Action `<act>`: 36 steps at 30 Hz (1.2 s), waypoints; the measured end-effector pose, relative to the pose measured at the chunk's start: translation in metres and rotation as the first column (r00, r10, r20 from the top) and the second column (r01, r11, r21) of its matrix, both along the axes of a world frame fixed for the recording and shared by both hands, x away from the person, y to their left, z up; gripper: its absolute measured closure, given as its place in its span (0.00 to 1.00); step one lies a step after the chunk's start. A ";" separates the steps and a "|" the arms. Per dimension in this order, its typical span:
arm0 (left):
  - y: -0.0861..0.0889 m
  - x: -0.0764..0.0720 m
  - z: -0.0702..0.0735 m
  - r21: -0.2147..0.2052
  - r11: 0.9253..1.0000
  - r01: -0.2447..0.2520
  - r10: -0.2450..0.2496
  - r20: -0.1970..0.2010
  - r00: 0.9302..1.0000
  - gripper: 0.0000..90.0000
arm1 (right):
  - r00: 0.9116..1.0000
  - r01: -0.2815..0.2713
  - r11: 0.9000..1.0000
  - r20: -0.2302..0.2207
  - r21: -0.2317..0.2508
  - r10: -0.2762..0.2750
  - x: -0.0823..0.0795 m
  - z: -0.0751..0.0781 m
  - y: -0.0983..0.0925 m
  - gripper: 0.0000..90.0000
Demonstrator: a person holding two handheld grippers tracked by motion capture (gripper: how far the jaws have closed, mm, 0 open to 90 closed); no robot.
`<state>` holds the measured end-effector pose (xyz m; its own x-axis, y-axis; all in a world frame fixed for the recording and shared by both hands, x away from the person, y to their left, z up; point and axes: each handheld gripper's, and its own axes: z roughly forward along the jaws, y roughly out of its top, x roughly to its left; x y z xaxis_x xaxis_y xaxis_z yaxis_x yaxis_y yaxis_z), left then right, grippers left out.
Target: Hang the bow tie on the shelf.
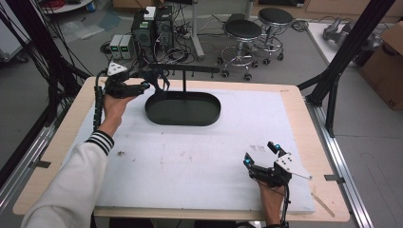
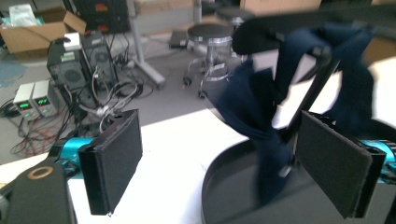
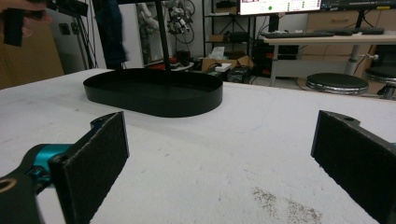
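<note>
Hands apart at the table: your left gripper (image 1: 151, 85) is raised at the far left corner, wrist bent and striped cuff (image 1: 100, 141) showing, its jaws spread wide and holding nothing. Just ahead of those jaws, a dark blue cloth (image 2: 261, 116) hangs from the crossbar (image 1: 190, 70) of a black stand (image 2: 308, 102); the cloth falls between the two pads in the left gripper view, touching neither as far as the blurred frame shows. Your right gripper (image 1: 260, 154) rests low at the near right, its jaws likewise spread and empty, pointing across the table.

Beneath them lies a white mat (image 1: 199, 161), scuffed and speckled with grey marks just ahead of the right jaws, laid on a pale wood table (image 1: 304, 114). The stand's oval black tray (image 3: 154, 91) sits well beyond the right jaws, directly under the left ones.

Past the far edge, the floor carries computer towers (image 1: 152, 28) in a tangle of cables, small boxes with green displays (image 2: 32, 100), and two round stools (image 1: 256, 28). A cardboard box (image 1: 387, 61) stands off to the right. Nothing lies between the right jaws and the tray.
</note>
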<state>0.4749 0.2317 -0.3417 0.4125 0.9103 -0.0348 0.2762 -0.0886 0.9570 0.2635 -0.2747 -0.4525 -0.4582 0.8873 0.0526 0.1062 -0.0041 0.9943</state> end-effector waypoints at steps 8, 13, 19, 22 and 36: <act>0.033 -0.044 -0.015 -0.100 0.992 0.074 -0.067 0.078 0.995 0.16 | 1.000 -0.003 1.000 -0.002 0.007 0.003 0.000 0.000 -0.001 0.03; 0.059 -0.085 -0.028 -0.113 0.985 0.127 -0.112 0.125 0.986 0.16 | 1.000 -0.010 1.000 0.006 0.000 0.010 0.000 0.000 -0.001 0.03; 0.069 -0.130 -0.047 -0.086 0.977 0.193 -0.174 0.193 0.966 0.16 | 1.000 -0.016 1.000 0.001 0.002 0.016 0.000 0.000 -0.001 0.03; 0.071 -0.149 -0.061 -0.065 0.974 0.219 -0.200 0.221 0.955 0.16 | 1.000 -0.019 1.000 0.003 0.001 0.019 0.000 0.000 -0.001 0.03; 0.066 -0.184 -0.107 -0.042 0.960 0.279 -0.260 0.252 0.932 0.16 | 1.000 -0.006 1.000 0.001 -0.008 0.006 0.000 0.000 0.001 0.03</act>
<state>0.2912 0.2980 -0.4482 0.6461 0.7626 0.0324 0.0113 -0.0520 0.9986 0.2634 -0.2742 -0.4524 -0.4637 0.8848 0.0452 0.1050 0.0042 0.9945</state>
